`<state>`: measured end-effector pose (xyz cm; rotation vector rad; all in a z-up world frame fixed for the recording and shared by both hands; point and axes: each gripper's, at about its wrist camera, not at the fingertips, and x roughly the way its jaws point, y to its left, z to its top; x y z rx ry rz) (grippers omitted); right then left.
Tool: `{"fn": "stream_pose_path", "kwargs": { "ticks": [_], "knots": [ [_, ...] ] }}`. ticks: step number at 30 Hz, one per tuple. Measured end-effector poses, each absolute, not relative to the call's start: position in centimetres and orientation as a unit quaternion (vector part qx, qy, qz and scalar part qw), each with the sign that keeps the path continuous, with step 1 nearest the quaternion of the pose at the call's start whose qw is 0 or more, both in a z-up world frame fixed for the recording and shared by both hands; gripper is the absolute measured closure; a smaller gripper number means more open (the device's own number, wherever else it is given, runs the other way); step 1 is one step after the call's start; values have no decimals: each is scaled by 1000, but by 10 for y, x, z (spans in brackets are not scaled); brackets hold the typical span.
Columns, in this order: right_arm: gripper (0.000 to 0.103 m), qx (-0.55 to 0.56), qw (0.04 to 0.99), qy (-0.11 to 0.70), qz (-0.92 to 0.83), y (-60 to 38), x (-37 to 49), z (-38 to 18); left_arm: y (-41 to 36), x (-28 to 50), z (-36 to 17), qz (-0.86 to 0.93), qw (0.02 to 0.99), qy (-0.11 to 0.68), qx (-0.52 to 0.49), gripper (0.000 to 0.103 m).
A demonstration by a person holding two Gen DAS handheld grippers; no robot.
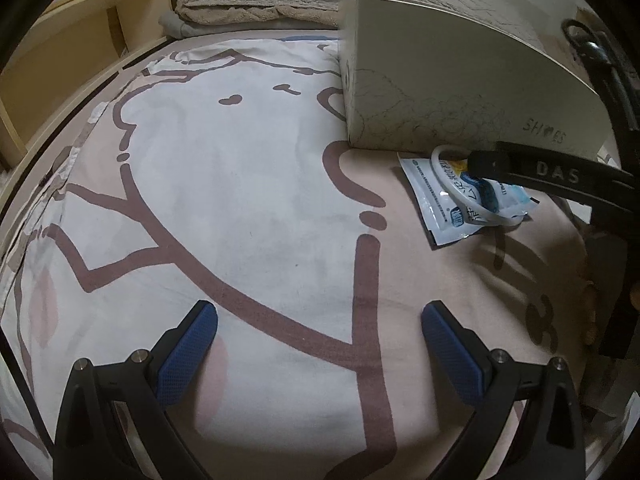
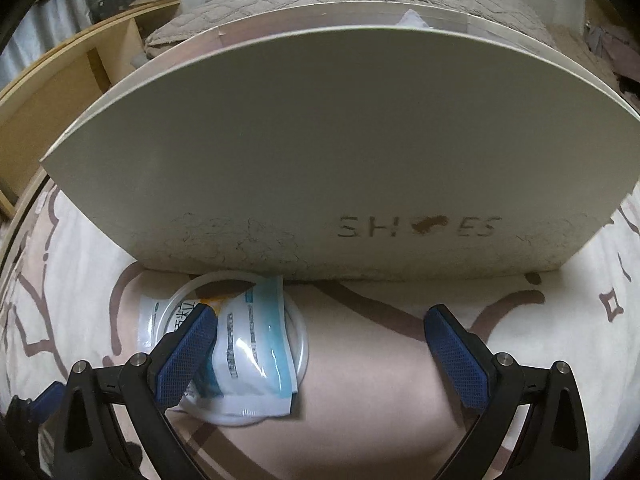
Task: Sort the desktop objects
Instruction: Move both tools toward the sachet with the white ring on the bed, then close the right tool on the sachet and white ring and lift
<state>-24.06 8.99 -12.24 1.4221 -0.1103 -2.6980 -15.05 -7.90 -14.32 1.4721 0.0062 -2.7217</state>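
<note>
A pale shoe box [image 2: 320,152] marked "SHOES" stands on a bed with a cartoon-print sheet; it also shows in the left wrist view as the shoe box [image 1: 448,80] at the upper right. In front of it lie white-and-blue sachets [image 2: 252,352] and a clear plastic ring [image 2: 298,344]. My right gripper [image 2: 320,340] is open, its left finger resting over the sachets. In the left wrist view the sachets [image 1: 452,204] and ring [image 1: 460,196] lie under the right gripper's black finger [image 1: 552,172]. My left gripper [image 1: 320,336] is open over bare sheet, nothing between its fingers.
A wooden shelf unit [image 1: 80,60] runs along the bed's left side. Folded beige blankets [image 1: 272,0] lie at the head of the bed behind the box. The printed sheet [image 1: 224,200] spreads wide to the left of the box.
</note>
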Motion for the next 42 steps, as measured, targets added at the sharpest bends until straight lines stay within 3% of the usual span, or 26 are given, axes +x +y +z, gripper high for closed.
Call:
{"fn": "stream_pose_path", "kwargs": {
  "ticks": [16,42],
  "knots": [
    [0,472,44,14,-880,83,-237,-134,-80,-148,-142,-882,21,9,470,0],
    [0,478,96,47,-872,129,-134,-133,-83,-120,-126,-892,-11,62,448,0]
  ]
}}
